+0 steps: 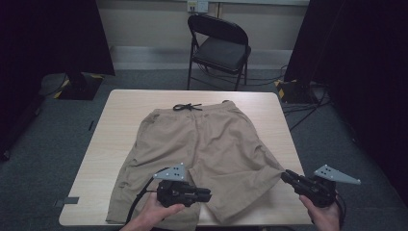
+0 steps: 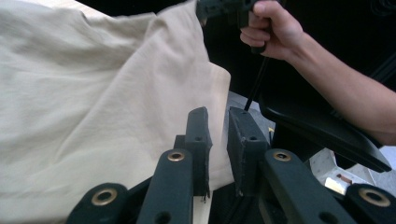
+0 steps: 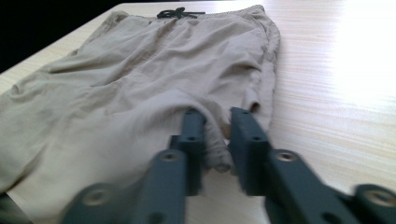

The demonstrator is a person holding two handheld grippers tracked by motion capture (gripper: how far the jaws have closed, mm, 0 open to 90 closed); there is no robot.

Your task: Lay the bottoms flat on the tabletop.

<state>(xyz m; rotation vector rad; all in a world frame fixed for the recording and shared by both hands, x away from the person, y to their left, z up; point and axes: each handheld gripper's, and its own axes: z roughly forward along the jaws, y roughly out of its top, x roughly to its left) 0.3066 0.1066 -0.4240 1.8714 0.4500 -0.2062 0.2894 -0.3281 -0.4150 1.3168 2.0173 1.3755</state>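
Your left gripper (image 1: 204,194) and right gripper (image 1: 285,176) bracket the shorts (image 1: 202,149)' near right leg, fingers narrowly parted, ungripped.

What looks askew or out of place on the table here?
The tan shorts lie flat with the waistband and its black drawstring at the far side, but they sit slightly crooked. The right leg hem is bunched into a fold between the right gripper jaws. Nothing looks torn or spilled.

Shorts (image 1: 202,149) lie on the table (image 1: 125,103); a chair (image 1: 219,45) stands behind it.
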